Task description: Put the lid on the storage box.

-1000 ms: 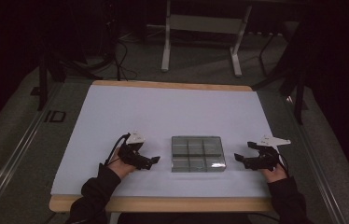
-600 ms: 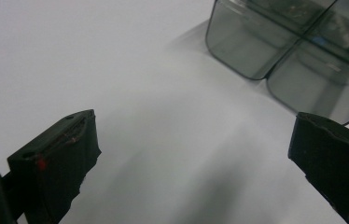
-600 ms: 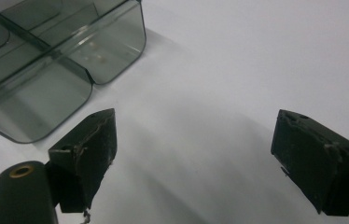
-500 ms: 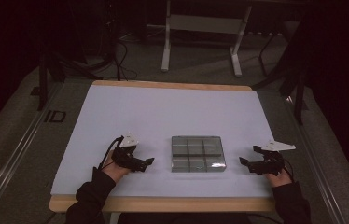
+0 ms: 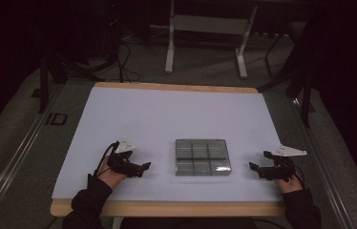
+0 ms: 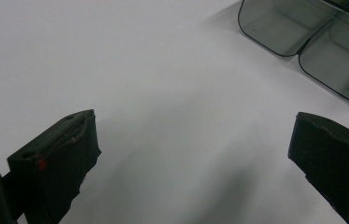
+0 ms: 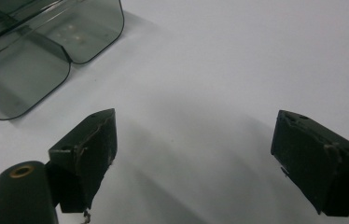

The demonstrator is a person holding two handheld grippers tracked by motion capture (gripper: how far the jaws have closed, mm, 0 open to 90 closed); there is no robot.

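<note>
I am holding the left gripper (image 5: 140, 169) and right gripper (image 5: 255, 168) with jaws apart and empty, either side of the clear compartment tray (image 5: 202, 157) sitting untouched mid-bench, so seemingly everything is waiting.

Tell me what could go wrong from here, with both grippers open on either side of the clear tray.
1. The clear compartment tray is see-through and dim against the white table cover, so its rim may be misjudged on approach.
2. Left gripper and right gripper sit apart from the tray with fingers wide; uneven closing in could push it sideways rather than grip it.
3. The tray lies near the front table edge; a shove might slide it off.
</note>
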